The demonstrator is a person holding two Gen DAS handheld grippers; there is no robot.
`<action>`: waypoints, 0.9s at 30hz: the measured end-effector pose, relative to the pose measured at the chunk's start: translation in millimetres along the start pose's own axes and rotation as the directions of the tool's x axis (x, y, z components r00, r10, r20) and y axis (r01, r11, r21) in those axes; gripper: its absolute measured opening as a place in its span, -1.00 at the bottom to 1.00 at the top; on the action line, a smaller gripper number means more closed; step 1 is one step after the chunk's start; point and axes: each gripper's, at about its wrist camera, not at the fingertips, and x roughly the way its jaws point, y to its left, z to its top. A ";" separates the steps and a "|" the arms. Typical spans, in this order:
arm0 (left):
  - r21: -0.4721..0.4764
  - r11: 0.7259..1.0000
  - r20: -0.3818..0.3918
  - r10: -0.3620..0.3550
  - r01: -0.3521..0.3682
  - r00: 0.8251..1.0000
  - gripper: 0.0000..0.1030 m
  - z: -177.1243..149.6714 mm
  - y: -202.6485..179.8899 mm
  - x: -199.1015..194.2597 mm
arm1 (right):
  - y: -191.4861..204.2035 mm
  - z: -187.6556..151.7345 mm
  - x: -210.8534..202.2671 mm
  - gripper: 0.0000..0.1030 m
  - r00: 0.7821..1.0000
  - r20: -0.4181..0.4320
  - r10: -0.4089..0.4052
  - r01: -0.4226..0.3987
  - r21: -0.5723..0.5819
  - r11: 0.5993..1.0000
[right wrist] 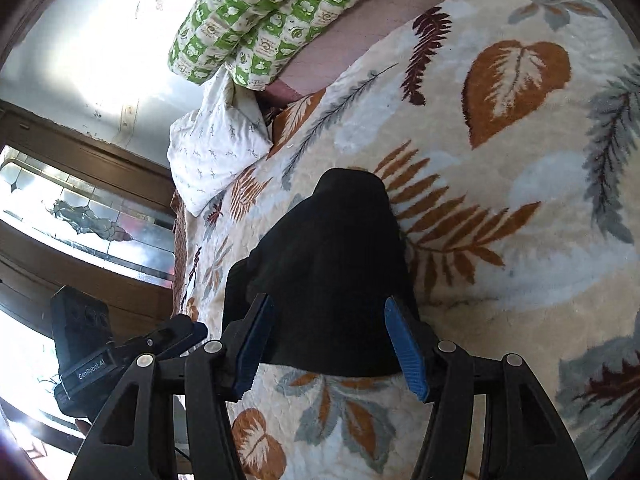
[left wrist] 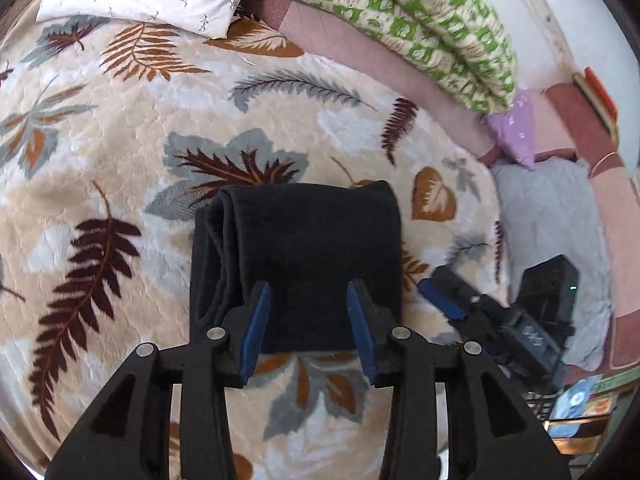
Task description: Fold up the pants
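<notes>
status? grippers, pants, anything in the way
Left gripper open, right gripper open, neither gripping. Black pants folded compact on leaf blanket. Nothing in the way.

Daylight, bright overall. Right wrist view: window (right wrist: 80,216) at 9 o'clock blows out, glare washes the wall (right wrist: 100,40) at 10–11. Left wrist view is evenly lit, soft shadows only, no glare. Black pants (left wrist: 304,264) are near featureless in both views; folds are barely readable at 9 o'clock of the bundle. Blanket (left wrist: 120,160) is sharp at centre. Heavy fisheye bend and dark vignette at the rims; slight edge smear.
</notes>
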 end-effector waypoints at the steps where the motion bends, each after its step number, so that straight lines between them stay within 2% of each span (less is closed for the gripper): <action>1: 0.004 1.000 0.008 0.003 -0.003 1.000 -0.27 3.3 1.7 4.1 | -1.6 2.4 1.8 0.18 1.000 0.011 0.019 -0.019 0.001 1.000; 5: -0.024 0.999 0.011 -0.032 0.033 0.999 -0.27 10.0 19.4 19.2 | -4.8 15.1 11.1 0.17 0.989 0.059 0.135 -0.136 0.015 0.991; 7: -0.017 1.000 0.012 -0.025 0.025 1.000 -0.27 10.0 27.7 28.6 | -6.8 21.7 22.1 0.17 0.986 0.055 0.159 -0.160 0.018 0.987; 11: 0.003 0.999 0.030 -0.042 0.041 0.999 -0.27 9.1 36.7 42.0 | -17.2 25.0 53.8 0.16 0.998 -0.016 0.065 -0.064 0.029 0.998; 14: 0.057 0.998 0.049 -0.036 0.033 0.998 -0.28 7.7 34.1 46.2 | -20.8 23.3 68.5 0.06 0.999 -0.043 0.006 -0.005 0.012 1.000; 18: 0.035 0.996 0.046 -0.078 0.077 0.996 -0.28 5.4 36.9 27.9 | -15.3 24.6 67.5 0.10 0.998 -0.055 -0.012 0.012 0.008 1.000; 20: 0.007 0.992 0.046 -0.128 0.128 0.991 -0.27 4.0 42.6 10.5 | -10.4 24.7 53.4 0.15 0.999 -0.049 0.009 -0.009 0.013 1.000; 22: -0.010 0.996 0.022 -0.093 0.093 0.995 -0.24 2.7 49.1 -1.2 | -11.2 23.9 37.3 0.22 0.997 -0.057 0.042 -0.041 0.023 0.999; 23: -0.005 0.997 0.007 -0.080 0.080 0.997 -0.20 1.4 52.0 -4.8 | -11.9 22.3 30.8 0.38 0.997 -0.066 0.046 -0.044 0.024 0.999; 24: 0.001 0.997 -0.001 -0.073 0.073 0.997 -0.20 -0.3 54.0 -6.9 | -13.0 20.4 25.1 0.44 0.997 -0.075 0.034 -0.033 0.016 0.999; 27: 0.023 1.000 -0.008 0.003 -0.002 1.000 -0.20 -4.8 57.6 -10.4 | -20.9 11.9 12.0 0.44 0.996 -0.084 -0.016 0.013 -0.031 0.999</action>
